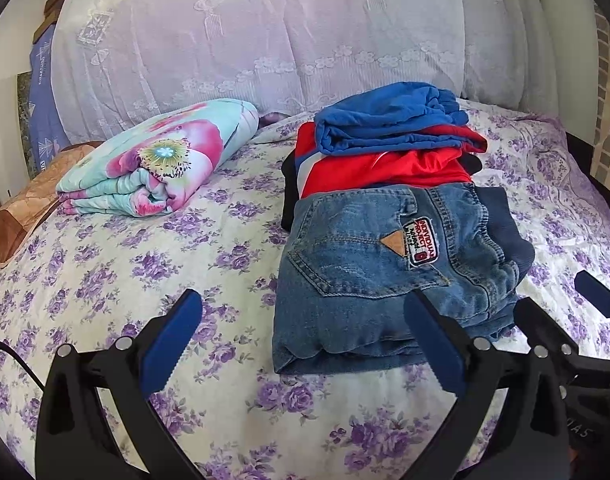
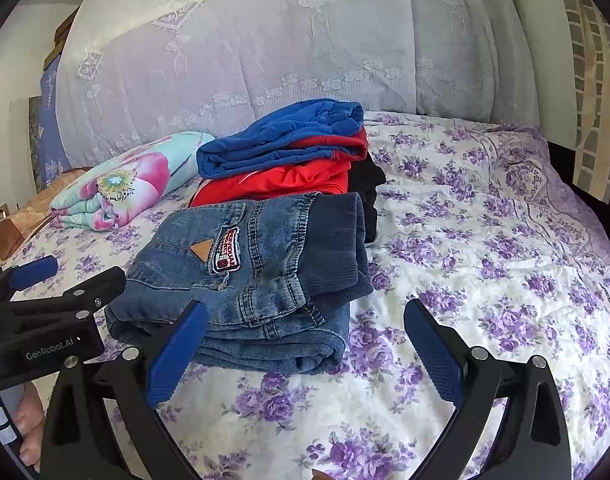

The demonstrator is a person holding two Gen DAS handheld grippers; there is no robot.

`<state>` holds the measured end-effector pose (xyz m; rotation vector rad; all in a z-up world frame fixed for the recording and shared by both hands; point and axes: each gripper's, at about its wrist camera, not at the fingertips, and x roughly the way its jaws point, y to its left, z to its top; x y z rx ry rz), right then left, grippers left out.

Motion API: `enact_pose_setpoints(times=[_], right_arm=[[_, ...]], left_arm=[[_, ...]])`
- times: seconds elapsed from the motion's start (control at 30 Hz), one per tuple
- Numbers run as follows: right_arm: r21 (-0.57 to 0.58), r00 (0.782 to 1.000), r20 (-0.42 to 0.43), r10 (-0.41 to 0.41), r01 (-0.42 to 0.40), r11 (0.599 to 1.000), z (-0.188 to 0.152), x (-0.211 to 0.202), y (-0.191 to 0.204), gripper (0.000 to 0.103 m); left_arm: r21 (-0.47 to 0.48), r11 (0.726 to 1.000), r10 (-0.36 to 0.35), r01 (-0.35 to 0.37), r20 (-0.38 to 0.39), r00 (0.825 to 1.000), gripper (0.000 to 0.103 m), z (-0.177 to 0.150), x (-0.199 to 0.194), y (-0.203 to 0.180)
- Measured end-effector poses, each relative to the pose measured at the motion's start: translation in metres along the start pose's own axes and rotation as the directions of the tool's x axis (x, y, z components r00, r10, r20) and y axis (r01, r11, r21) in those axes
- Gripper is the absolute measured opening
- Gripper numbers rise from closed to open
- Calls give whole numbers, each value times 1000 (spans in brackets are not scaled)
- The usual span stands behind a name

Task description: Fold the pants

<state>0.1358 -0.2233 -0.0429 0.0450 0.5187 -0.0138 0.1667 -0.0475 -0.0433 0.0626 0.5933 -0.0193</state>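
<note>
Fingers [image 1: 433,344] of both grippers spread wide at folded jeans' [image 2: 241,280] near edge.

Saw a white bedspread [image 1: 105,280] printed with purple roses, filling the lower view. Found a folded quilt [image 1: 161,160], turquoise with big pink flowers, lying on it at ten o'clock. Noted a brown satin cushion [image 1: 21,216] just beside the quilt, at nine o'clock. Made out a pale lace cover [image 1: 265,40] draped at twelve o'clock, and a brick-patterned curtain [image 2: 593,100] at two o'clock.
</note>
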Motion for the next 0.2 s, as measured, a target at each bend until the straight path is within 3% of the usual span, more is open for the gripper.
enact_pose_setpoints(times=[0.2], right_arm=[[-1, 1000, 0, 1, -1, 1000, 0, 0, 0, 99]], left_arm=[[-7, 1000, -9, 9, -4, 1000, 99, 1, 0, 1]])
